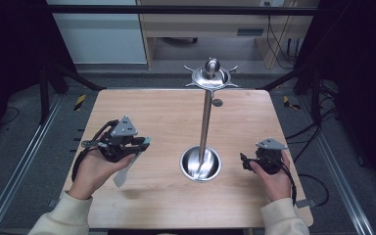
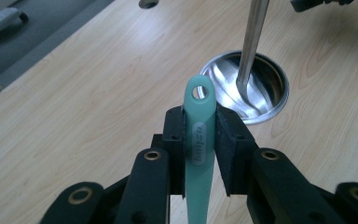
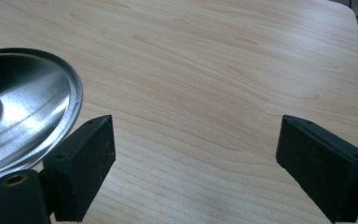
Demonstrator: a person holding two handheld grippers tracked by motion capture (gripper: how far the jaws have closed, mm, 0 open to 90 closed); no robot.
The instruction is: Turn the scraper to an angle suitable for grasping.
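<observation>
In the left gripper view, a pale teal utensil handle [image 2: 199, 135] with a hanging hole at its tip stands clamped between the jaws of my left gripper [image 2: 200, 128]. In the high view my left gripper [image 1: 142, 142] is left of centre, and the utensil [image 1: 123, 172] droops below the hand with its flat pale end toward the table. A steel stand has a round dished base [image 1: 200, 164], a tall pole [image 1: 205, 122] and a hooked crown [image 1: 211, 76]. My right gripper [image 1: 260, 157] is right of the base, open with nothing between its jaws [image 3: 196, 149].
The wooden table [image 1: 166, 112] has a small grey round disc [image 1: 217, 102] behind the pole. The steel base's rim [image 3: 72, 100] lies close to my right gripper's left jaw. Black frame bars and cables surround the table.
</observation>
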